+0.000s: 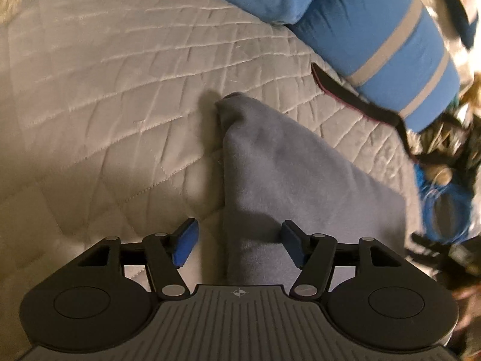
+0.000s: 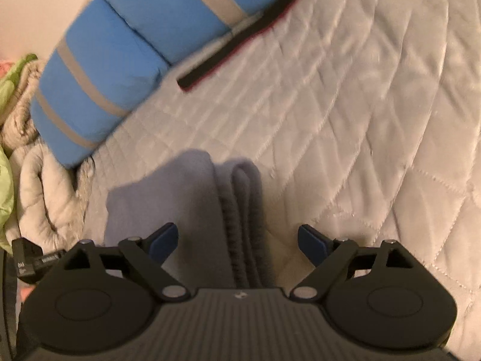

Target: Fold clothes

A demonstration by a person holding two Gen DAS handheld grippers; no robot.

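Grey garment (image 1: 285, 174), seemingly folded, runs beneath both grippers' parted, empty fingers (image 1: 185, 243), near edge hidden.

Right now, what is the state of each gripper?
Left gripper: open, grey garment between the jaws, not gripped.
Right gripper: open, holding nothing.

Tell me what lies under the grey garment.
The grey garment lies folded on the pale quilted bedspread, which shows all around it. Whatever sits directly beneath the folded layers is covered, so nothing else can be confirmed there.
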